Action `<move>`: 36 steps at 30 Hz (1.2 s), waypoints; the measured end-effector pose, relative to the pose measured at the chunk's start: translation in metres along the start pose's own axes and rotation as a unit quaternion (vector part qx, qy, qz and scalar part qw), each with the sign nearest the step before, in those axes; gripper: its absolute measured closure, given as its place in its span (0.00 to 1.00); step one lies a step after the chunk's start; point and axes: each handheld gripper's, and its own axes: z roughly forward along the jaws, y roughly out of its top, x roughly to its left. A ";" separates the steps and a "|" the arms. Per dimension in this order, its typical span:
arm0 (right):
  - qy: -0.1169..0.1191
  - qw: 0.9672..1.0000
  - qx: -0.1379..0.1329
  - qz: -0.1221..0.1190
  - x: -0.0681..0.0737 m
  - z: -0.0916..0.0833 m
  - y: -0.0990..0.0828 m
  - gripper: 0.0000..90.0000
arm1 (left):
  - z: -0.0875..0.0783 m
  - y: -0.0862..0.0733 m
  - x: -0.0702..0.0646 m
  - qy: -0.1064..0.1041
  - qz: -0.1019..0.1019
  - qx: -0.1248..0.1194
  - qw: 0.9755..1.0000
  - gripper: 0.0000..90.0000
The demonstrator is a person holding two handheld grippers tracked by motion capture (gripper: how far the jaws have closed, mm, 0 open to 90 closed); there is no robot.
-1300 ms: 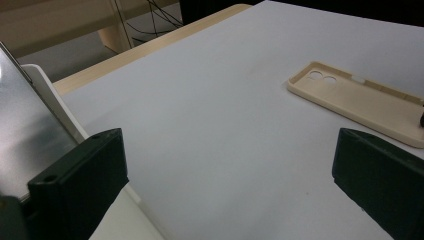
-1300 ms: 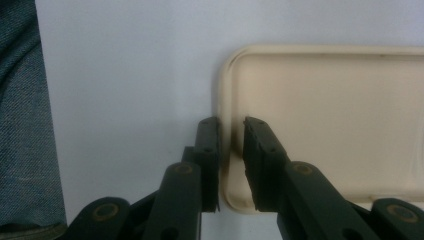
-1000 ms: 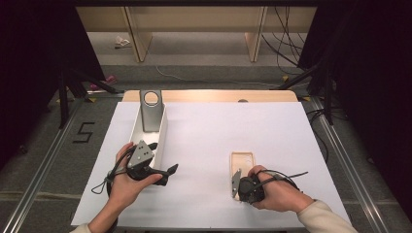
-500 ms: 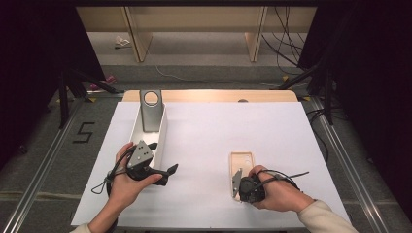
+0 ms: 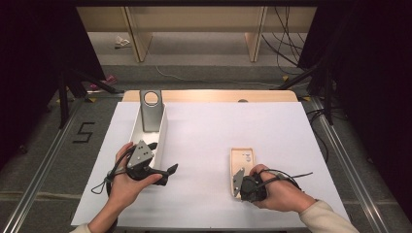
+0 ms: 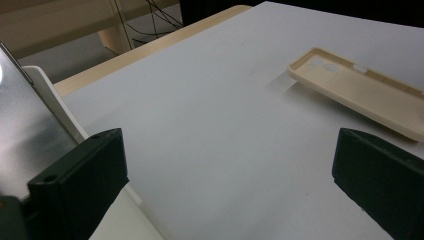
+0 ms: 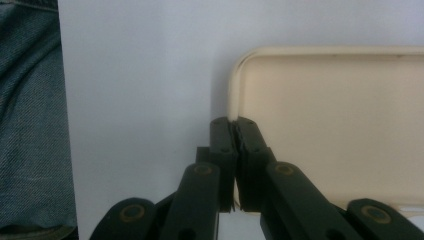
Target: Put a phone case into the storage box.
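While our right gripper point(image 7: 232, 122) pinches just the phone case point(image 7: 345, 120) rim and our left gripper point(image 6: 225, 165) gapes empty, lifting could slip it free.

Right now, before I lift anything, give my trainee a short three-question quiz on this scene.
1. True or false: the right gripper is shut on the rim of the cream phone case.
2. How do the left gripper's jaws stand: A wide open, B shut, C shut on the case?
3. What leans in the white tray beside the left hand?

Key: 1 true. 2 A. 3 A grey metal plate with a round hole.
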 end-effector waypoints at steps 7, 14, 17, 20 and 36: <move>-0.022 0.999 -0.042 0.012 -0.002 -0.007 -0.003 0.98 | 0.000 0.000 0.000 0.000 0.000 -0.001 1.000 0.01; -0.046 0.990 -0.128 0.025 -0.008 -0.010 -0.015 0.98 | 0.000 0.000 0.000 0.001 0.001 0.000 1.000 0.01; -0.060 0.985 -0.159 0.034 -0.009 -0.011 -0.020 0.98 | 0.000 0.001 0.000 0.001 0.001 -0.001 1.000 0.01; -0.061 0.982 -0.176 0.038 -0.011 -0.013 -0.022 0.98 | 0.000 0.001 0.000 0.001 -0.001 -0.001 1.000 0.01; -0.065 0.963 -0.250 0.072 -0.019 -0.015 -0.028 0.98 | 0.007 0.029 0.002 -0.002 -0.034 0.005 0.999 0.09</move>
